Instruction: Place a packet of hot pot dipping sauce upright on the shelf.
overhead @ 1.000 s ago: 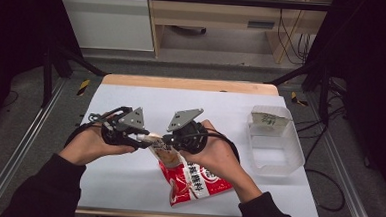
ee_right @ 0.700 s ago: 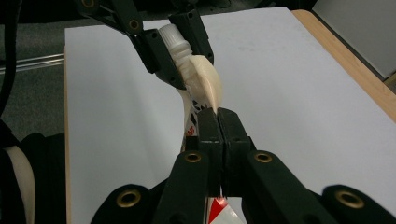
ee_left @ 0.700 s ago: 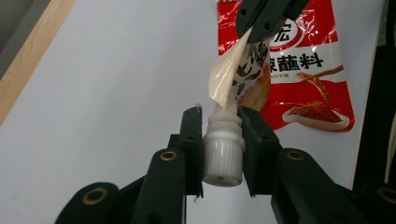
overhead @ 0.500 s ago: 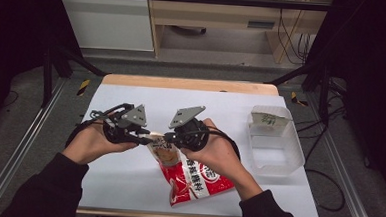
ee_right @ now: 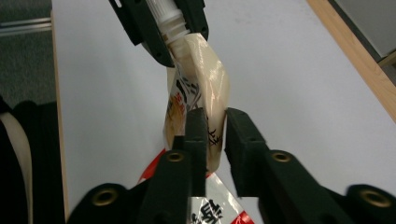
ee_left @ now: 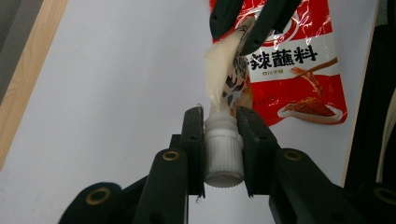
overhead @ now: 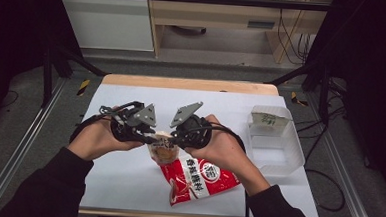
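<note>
Little has shifted since the earlier frames: both hands hold the same small pouch (overhead: pixel 162 151) over the middle of the white table (overhead: pixel 127 175), and the right gripper's (ee_right: pixel 215 133) jaws have just been opening around the pouch body.

At the left, the left gripper (ee_left: pixel 219 140) is clenched on the white ribbed cap (ee_left: pixel 223 154), its jaws having just closed a little further. To twist the cap off cleanly, I judge that this grip should stay square on the ribs while the other side holds the pouch firm. The right jaws now sit loosely either side of the soft body, one pad touching it; they likely need to pinch again closer to the neck, or the film will only wring.

Beneath the pouch lies a red sauce packet (overhead: pixel 197 181). Farther right stands a clear plastic tub (overhead: pixel 274 143). Beyond the table's wooden edge (overhead: pixel 187 84) are a grey floor and a cabinet (overhead: pixel 210 19).
</note>
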Tool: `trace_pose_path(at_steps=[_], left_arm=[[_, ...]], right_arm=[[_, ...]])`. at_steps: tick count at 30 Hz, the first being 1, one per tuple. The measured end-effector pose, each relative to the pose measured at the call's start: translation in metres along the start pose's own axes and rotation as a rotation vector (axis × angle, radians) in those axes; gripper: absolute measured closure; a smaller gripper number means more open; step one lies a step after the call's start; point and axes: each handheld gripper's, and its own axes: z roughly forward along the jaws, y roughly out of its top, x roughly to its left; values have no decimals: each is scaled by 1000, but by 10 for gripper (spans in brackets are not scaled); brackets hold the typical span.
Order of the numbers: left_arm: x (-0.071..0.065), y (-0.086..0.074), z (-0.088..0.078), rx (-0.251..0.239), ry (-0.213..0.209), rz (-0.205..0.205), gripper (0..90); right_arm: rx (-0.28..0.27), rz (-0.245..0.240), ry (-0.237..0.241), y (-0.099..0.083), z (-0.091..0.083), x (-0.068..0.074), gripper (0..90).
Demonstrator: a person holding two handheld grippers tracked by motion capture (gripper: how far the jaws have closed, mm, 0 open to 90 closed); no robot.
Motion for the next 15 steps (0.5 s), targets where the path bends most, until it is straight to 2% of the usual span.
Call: trace_pose_path(at_steps=[1, 2, 8, 11, 15], left_arm=[[0, 0, 0, 0, 0, 0, 740], [0, 0, 1, 1, -1, 5, 740], [-1, 2, -1, -12, 3, 11, 740], [-2, 2, -1, -23, -12, 14, 740], [-1, 2, -1, -19, -8, 6, 740]], right_arm=[[0, 0, 0, 0, 0, 0, 711], [21, -25, -13, 1, 0, 0, 618], [48, -61, -43, 3, 7, -2, 436], [53, -60, -47, 4, 12, -5, 353], [69, -44, -32, 3, 17, -8, 247]])
